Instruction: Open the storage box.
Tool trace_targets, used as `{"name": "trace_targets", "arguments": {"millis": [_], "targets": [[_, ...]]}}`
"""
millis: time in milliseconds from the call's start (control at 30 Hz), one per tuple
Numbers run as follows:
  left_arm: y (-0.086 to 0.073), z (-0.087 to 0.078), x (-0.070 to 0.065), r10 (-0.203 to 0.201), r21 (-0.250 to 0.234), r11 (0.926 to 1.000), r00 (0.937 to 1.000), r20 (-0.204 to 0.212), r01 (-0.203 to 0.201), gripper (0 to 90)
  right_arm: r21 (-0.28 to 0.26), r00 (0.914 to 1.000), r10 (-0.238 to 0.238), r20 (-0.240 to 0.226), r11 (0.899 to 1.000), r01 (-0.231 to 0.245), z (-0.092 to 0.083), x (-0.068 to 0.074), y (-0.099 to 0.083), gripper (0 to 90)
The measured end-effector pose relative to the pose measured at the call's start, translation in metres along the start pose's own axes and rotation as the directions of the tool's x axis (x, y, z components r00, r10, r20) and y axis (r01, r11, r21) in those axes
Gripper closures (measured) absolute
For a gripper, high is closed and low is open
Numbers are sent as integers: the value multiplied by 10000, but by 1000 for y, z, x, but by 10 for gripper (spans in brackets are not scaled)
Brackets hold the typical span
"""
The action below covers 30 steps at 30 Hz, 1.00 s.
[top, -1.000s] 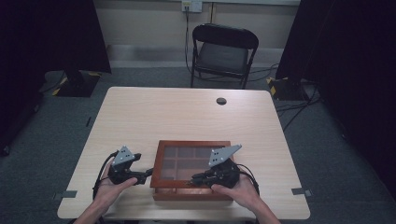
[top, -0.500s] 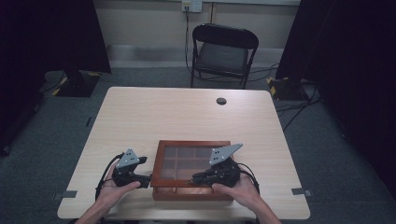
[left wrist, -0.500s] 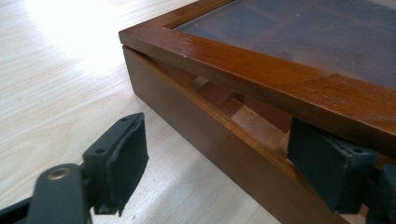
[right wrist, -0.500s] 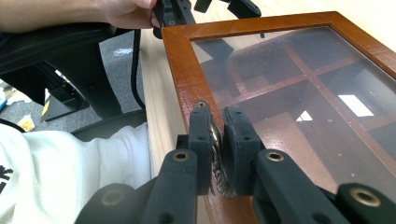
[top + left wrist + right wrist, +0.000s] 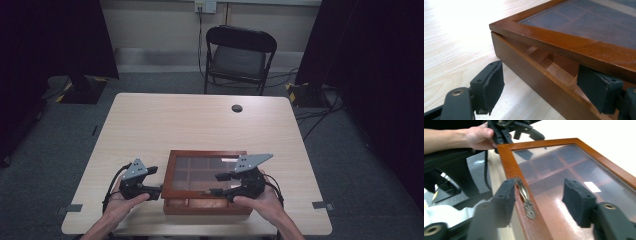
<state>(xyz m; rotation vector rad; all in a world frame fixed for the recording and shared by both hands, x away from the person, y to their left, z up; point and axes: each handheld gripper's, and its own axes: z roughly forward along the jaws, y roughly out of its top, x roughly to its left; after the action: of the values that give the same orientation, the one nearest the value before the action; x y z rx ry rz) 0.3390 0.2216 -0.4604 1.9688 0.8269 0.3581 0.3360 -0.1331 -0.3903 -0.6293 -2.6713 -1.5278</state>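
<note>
A brown wooden box [image 5: 169,175] with a glass lid [image 5: 564,165] lies near the table's front edge. Its lid stands slightly ajar above the base [image 5: 524,67]. My left gripper [image 5: 159,191] is at the box's left side. Its jaws have been closing a little and straddle the side wall [image 5: 546,87]: one pad [image 5: 495,85] stays outside and clear of the wood, the other sits in the gap under the lid. My right gripper [image 5: 215,184] has just been opening. It stands open [image 5: 541,195] astride the lid's front rail beside the brass clasp [image 5: 525,197].
The pale table [image 5: 200,125] has a small round cable hole [image 5: 237,108] at its far side. A black folding chair [image 5: 240,55] stands behind it. Both hands are close to the table's front edge. The left hand [image 5: 477,137] and its gripper appear in the right gripper view.
The right gripper's jaws have spread apart at the lid's front rail. The left gripper edged a little closer to the box's side, and both hands otherwise stayed in place.
</note>
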Motion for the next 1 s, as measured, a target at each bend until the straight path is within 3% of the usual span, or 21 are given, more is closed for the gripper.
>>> {"name": "trace_targets", "arguments": {"millis": [100,367,467,567,667,800,900,967,1000], "targets": [[1,-1,0,-13,-115,9999,10000,3,13,216,75,9997,180,176,9998,-181,-6,-2,-1,332],[5,-2,0,-63,-202,9998,10000,-56,62,218,-166,9978,447,481,9989,-439,-15,-6,-9,264],[9,-3,-3,275,-70,9996,9990,-355,-278,222,-214,9967,555,598,9983,-543,-19,-7,-10,256],[12,-5,-2,71,-212,9997,9996,-267,-77,254,-368,9959,626,650,9975,-603,-25,-9,-11,254],[16,-5,-2,215,-135,9997,9996,-198,-218,233,-505,9951,675,721,9967,-639,-31,-11,-12,249],[26,-6,-5,117,-567,9983,9997,206,-106,215,-649,9940,749,796,9954,-698,-36,-12,-13,242],[33,-3,-5,-257,-848,9959,9977,622,309,219,-778,9927,838,862,9940,-771,-39,-14,-13,224],[39,-2,-4,186,-804,9966,9993,330,-159,196,-851,9927,804,901,9937,-728,-41,-14,-12,221],[41,-1,-3,170,-844,9963,9992,361,-139,192,-873,9919,798,991,9936,-712,-42,-15,-12,219]]}}
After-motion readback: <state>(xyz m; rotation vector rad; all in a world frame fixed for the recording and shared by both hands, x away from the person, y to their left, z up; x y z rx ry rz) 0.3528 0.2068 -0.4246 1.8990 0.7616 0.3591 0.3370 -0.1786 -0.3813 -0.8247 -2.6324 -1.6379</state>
